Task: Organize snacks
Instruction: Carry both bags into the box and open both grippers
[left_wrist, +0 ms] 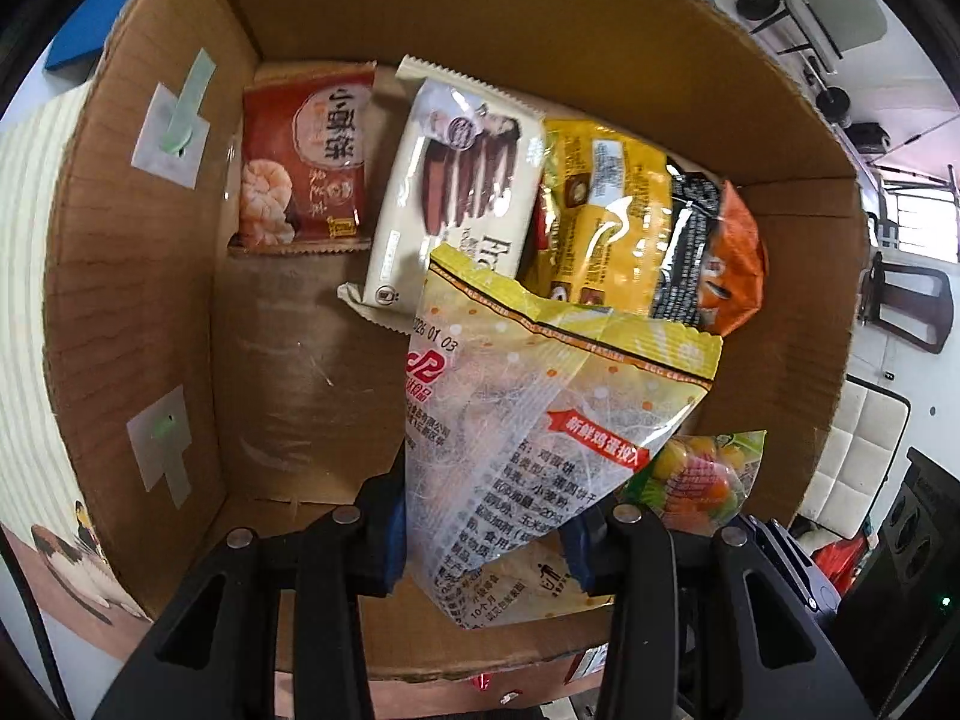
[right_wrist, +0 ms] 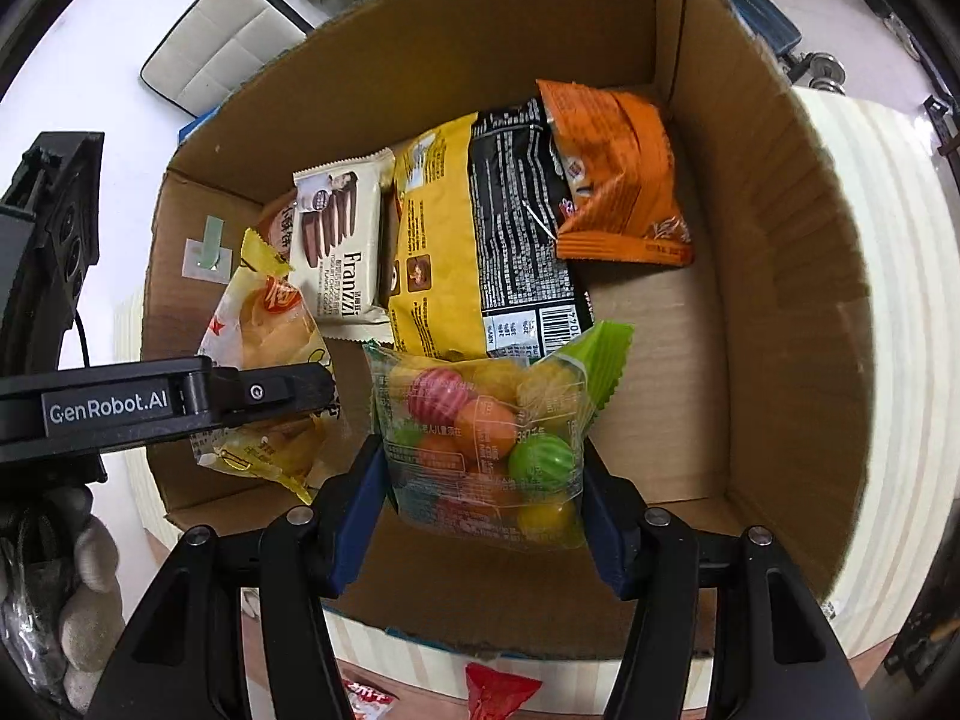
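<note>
Between each claw's fingers over the box [right_wrist: 780,300]: egg-cracker bag [left_wrist: 540,420] left [left_wrist: 480,546], candy bag [right_wrist: 486,438] right [right_wrist: 483,516].

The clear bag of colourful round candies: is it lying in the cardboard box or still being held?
Held. The clear candy bag hangs between the right gripper's blue fingers above the cardboard box.

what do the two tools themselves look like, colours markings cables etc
Both are matte black plastic with triangular cut-outs and round silver rivets at the linkages. The left tool and right tool have blue fingers. Seen from the right wrist view, the left tool's side reads GenRobot.AI in white. A thin black cable runs behind it. The hand wears a pale glove.
</note>
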`<state>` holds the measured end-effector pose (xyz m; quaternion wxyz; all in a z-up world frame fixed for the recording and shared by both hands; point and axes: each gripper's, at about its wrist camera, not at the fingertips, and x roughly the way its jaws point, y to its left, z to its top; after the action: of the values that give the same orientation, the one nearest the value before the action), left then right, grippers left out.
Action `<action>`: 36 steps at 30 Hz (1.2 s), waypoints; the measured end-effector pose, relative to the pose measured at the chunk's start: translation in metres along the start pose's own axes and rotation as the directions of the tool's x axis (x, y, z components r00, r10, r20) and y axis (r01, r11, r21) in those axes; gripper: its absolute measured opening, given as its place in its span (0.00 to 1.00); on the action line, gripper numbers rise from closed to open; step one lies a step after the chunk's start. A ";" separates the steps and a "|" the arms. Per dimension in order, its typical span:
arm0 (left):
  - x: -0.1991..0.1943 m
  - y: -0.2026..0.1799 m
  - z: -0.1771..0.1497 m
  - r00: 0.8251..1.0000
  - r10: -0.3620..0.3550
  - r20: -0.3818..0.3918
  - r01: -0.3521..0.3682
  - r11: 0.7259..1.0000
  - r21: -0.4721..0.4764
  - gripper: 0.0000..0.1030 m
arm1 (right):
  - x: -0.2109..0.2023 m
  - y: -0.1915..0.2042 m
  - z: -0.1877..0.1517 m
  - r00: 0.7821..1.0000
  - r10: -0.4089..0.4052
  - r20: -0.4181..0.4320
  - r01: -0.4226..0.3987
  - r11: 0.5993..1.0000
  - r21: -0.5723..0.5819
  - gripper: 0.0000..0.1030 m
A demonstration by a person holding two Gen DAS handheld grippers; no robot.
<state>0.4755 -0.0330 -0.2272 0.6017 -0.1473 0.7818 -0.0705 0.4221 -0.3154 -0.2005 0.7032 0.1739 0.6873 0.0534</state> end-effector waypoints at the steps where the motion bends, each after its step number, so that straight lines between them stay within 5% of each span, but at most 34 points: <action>1: 0.001 0.000 0.000 1.000 0.004 -0.006 -0.004 1.000 -0.008 0.37 | 0.001 0.000 0.001 1.000 0.000 -0.006 0.000 1.000 -0.001 0.64; 4: 0.002 -0.001 -0.002 1.000 0.001 -0.025 -0.001 1.000 -0.001 0.38 | 0.006 0.001 0.004 0.999 -0.018 -0.041 0.018 1.000 -0.007 0.70; 5: 0.001 -0.001 -0.003 1.000 0.002 -0.024 -0.002 1.000 0.002 0.40 | 0.006 0.001 0.005 0.999 -0.029 -0.040 0.028 1.000 -0.013 0.81; 6: 0.000 -0.002 -0.004 1.000 0.007 -0.022 -0.007 1.000 -0.003 0.49 | 0.004 0.002 0.005 0.999 -0.031 -0.032 0.030 0.999 -0.018 0.91; 9: -0.008 -0.007 -0.011 1.000 0.021 0.006 -0.021 1.000 0.016 0.83 | -0.002 0.004 0.007 0.998 -0.053 -0.028 0.052 0.998 -0.029 0.91; 16: -0.037 -0.020 -0.021 0.996 0.047 0.072 -0.050 0.998 0.041 0.83 | -0.019 0.013 0.005 0.995 -0.103 0.016 0.104 0.992 -0.075 0.93; 22: -0.072 -0.030 -0.051 0.981 0.039 0.190 -0.059 0.993 0.100 0.83 | -0.046 0.028 -0.006 0.983 -0.123 0.134 0.140 0.983 -0.120 0.96; 25: -0.094 -0.036 -0.074 0.956 0.045 0.289 -0.084 0.989 0.123 0.83 | -0.065 0.034 -0.018 0.976 -0.113 0.185 0.139 0.981 -0.134 0.96; 31: -0.127 -0.042 -0.133 0.873 0.062 0.483 -0.147 0.979 0.141 0.84 | -0.106 0.040 -0.059 0.966 -0.061 0.252 0.100 0.984 -0.144 0.96; 36: -0.120 -0.047 -0.193 0.840 0.098 0.533 -0.203 0.969 0.142 0.84 | -0.121 0.026 -0.119 0.967 -0.061 0.248 0.096 0.987 -0.129 0.96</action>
<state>0.3247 -0.0522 -0.0520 0.8063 -0.0397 0.5875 -0.0555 0.3027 -0.3089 -0.0765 0.7940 0.1019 0.5970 0.0519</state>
